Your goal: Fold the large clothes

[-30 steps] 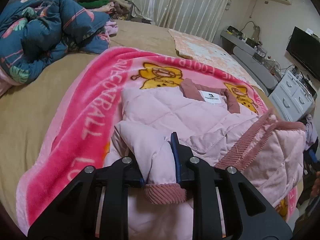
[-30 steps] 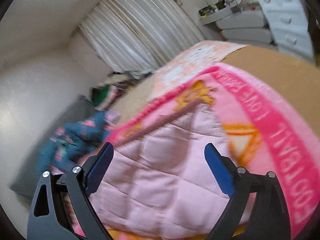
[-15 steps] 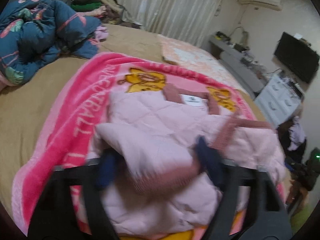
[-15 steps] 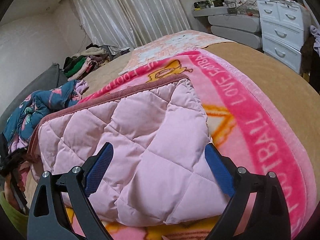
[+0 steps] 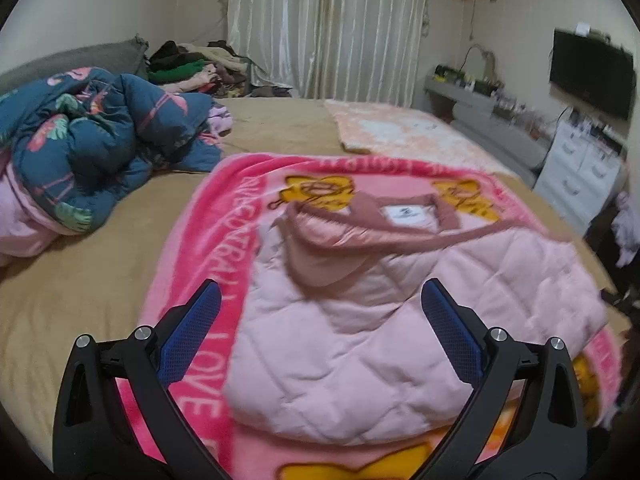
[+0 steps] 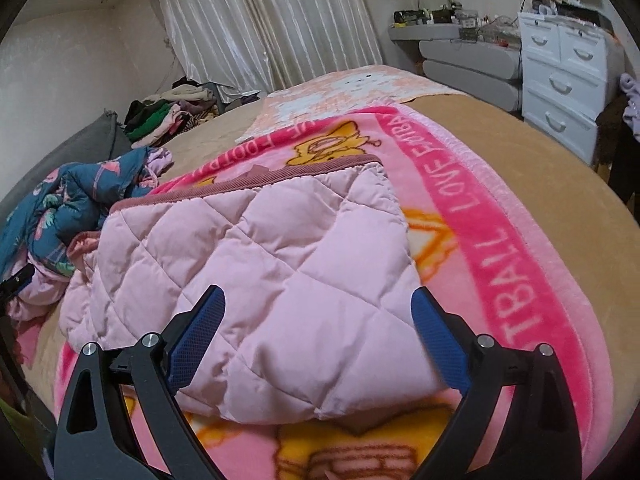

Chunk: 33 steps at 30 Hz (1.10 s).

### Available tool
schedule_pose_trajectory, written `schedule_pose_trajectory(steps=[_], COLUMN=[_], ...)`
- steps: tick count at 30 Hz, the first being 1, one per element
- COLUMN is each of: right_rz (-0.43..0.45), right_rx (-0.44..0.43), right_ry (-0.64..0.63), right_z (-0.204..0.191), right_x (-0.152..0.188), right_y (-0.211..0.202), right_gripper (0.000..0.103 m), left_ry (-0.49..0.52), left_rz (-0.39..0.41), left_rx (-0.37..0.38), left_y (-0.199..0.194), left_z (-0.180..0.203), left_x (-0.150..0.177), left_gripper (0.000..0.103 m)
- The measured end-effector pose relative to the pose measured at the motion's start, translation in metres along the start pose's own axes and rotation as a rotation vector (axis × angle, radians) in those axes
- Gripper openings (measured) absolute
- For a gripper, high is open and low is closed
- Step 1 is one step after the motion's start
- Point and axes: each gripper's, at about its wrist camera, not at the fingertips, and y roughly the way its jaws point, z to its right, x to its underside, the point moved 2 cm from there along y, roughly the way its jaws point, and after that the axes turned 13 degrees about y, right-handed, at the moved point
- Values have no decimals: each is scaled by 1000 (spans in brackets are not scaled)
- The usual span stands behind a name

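You have two hand-held grippers: left hand-held gripper (image 5: pixel 316 312), right hand-held gripper (image 6: pixel 316 320), each with two blue-padded fingers. One pink quilted jacket (image 5: pixel 360 320) (image 6: pixel 260 280). One pink cartoon blanket (image 5: pixel 224 208) (image 6: pixel 500 264). One blue floral duvet (image 5: pixel 96 140) (image 6: pixel 60 204). One peach mat (image 5: pixel 400 132). One clothes pile (image 5: pixel 192 68). One bed (image 5: pixel 80 264). One wall TV (image 5: pixel 592 72). One white drawer chest (image 6: pixel 564 80), four drawer fronts visible.

- jacket (image 5: pixel 400 320) lies on blanket (image 5: pixel 224 208), blanket on bed (image 5: pixel 80 272)
- quilt (image 5: pixel 92 140) left of blanket
- clothes pile (image 5: pixel 188 68) behind quilt
- drawers (image 6: pixel 560 92) right of bed
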Motion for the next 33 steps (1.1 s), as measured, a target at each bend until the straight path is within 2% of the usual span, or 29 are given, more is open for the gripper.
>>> schedule_pose_trajectory(steps=[7,15,20,22,25,27,28,29,30,32,33], right_rz=[11,-16,-35,-29,-27,-27,-22,-15,-15,-8,-6], right_rx=[32,50,75,90,108,107,110,114,123,138,141], right_ry=[-15,-54,-105,-126,-137,-134,-139,-147,-157,-164,-172], right_z=[7,9,7,6,9,11,11,10,10,9,8], right_x=[8,14,16,16,16,14,14,13,12,12,13], right_y=[-7,1,15,19,29,35,37,39,43,48,49], right_gripper=[94,95,95,95,93,90,85,79,75,55,49], left_ry=[29,50,29,0,-66,-81,-80,-75,-69,-37,-21], left_rz=[-62,-142,-215,-243,-235,-229,-214,-200,-188,-167,-156], left_rx=[-28,-17,10,42,123,136,144,154,160,144,135], left_y=[16,41,76,92,106,109,109,108,107,103,101], left_z=[-4,-7,-18,-23,-29,-30,-29,-27,-24,-15,-11], left_x=[19,40,60,70,78,79,78,78,76,73,70], left_gripper=[94,94,94,94,94,93,85,68,59,31,25])
